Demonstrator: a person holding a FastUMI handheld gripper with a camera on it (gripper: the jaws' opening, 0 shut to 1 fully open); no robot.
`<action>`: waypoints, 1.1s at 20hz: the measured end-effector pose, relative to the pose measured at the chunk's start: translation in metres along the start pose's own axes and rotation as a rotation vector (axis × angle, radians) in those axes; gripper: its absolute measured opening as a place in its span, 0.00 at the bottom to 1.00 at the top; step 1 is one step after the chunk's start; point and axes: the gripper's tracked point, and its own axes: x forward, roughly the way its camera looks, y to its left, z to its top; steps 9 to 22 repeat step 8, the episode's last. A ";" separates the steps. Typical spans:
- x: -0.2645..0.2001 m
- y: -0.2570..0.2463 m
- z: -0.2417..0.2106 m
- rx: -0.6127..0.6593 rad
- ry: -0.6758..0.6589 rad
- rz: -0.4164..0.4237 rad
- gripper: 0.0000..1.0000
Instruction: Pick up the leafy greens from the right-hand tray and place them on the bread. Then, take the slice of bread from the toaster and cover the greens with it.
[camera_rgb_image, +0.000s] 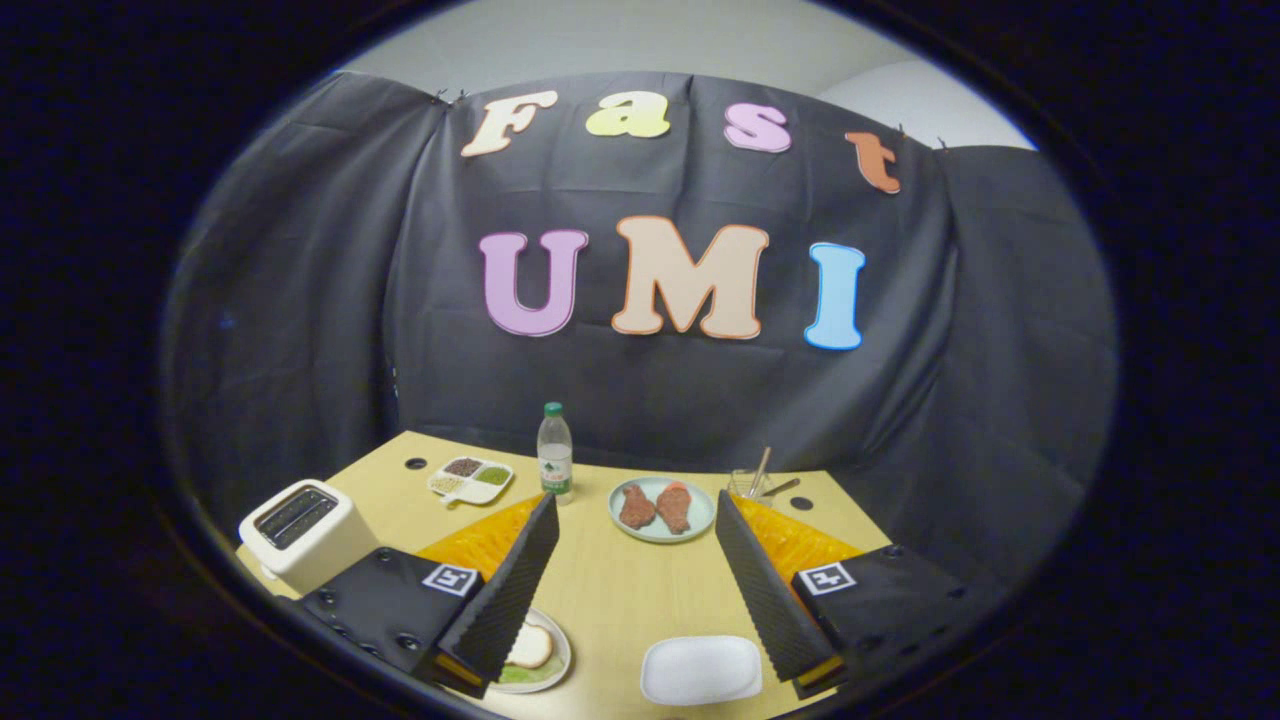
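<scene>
One toaster (305, 532), one water bottle (554, 451) and three plates stand on the table (610, 590). The gripper (635, 590) hovers above the table, fingers spread wide and holding nothing. Left of the white tray (701, 669), a plate (548, 662) holds a bread slice (530, 646) lying flat over the greens (525, 675), partly hidden by the left finger. Beyond the tray, a plate (661, 509) carries two meat pieces.

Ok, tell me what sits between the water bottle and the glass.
In the gripper view, a plate with two meat pieces lies between the water bottle and the glass. The claw is open, holding nothing.
</scene>
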 end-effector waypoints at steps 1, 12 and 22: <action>-0.003 -0.003 0.003 0.005 -0.010 -0.006 0.99; -0.014 -0.027 0.009 0.074 -0.028 -0.051 0.99; -0.014 -0.027 0.009 0.074 -0.028 -0.051 0.99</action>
